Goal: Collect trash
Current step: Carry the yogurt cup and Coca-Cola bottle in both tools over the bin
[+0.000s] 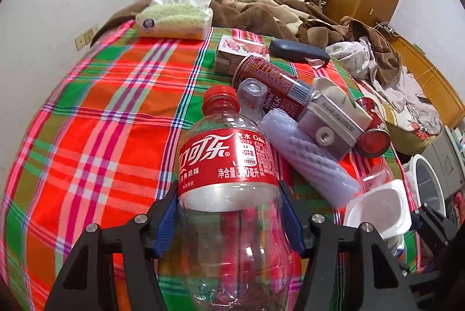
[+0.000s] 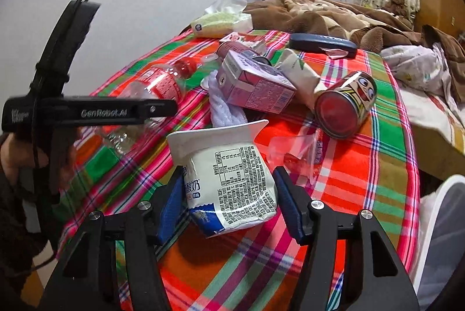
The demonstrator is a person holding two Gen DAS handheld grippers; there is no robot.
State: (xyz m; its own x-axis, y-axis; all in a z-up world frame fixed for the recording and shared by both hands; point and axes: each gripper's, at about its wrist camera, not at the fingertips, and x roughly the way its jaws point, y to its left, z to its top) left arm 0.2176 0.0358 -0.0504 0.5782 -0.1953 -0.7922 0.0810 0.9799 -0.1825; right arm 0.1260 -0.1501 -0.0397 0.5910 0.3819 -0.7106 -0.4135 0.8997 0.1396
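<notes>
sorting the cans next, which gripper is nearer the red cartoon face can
Right. The right gripper, around the yogurt cup, sits just short of the can; the left gripper holds the cola bottle farther off.
</notes>
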